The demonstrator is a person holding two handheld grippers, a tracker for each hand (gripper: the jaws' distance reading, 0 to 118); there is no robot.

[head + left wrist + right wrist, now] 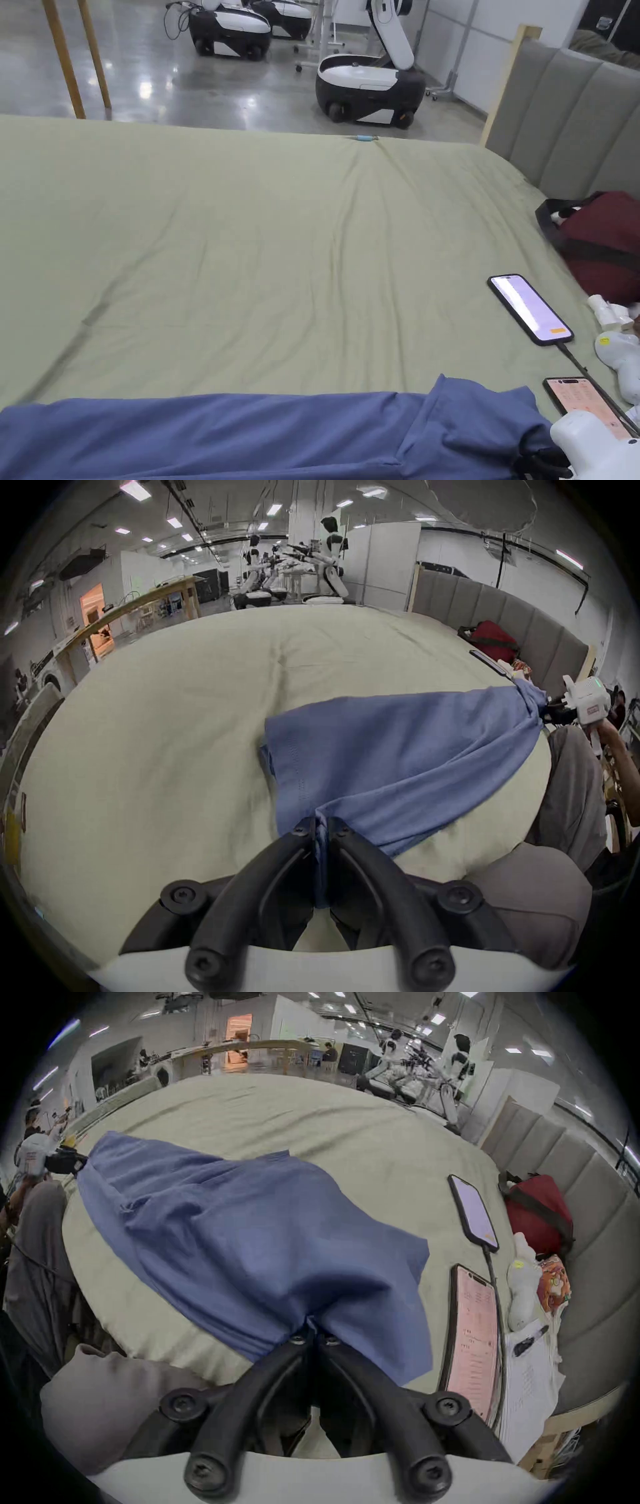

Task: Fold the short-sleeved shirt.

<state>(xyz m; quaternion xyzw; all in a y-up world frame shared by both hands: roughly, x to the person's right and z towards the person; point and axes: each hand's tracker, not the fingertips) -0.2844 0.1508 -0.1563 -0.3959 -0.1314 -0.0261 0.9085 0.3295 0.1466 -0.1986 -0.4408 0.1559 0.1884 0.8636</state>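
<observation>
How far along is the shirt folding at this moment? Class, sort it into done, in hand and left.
Done: the blue shirt is on the bed, each end gripped. In hand: the left gripper and right gripper are shut on bunched cloth, the shirt stretched between them along the near edge. Left: it looks rumpled, with no neat fold visible, so the folding likely remains.

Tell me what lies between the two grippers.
The blue shirt spans from the left gripper to the right gripper, over the green sheet; the left gripper view shows it.

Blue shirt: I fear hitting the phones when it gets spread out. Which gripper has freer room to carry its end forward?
Left gripper, probably: open sheet lies ahead. The right gripper, also clamping the shirt, sits beside two phones.
</observation>
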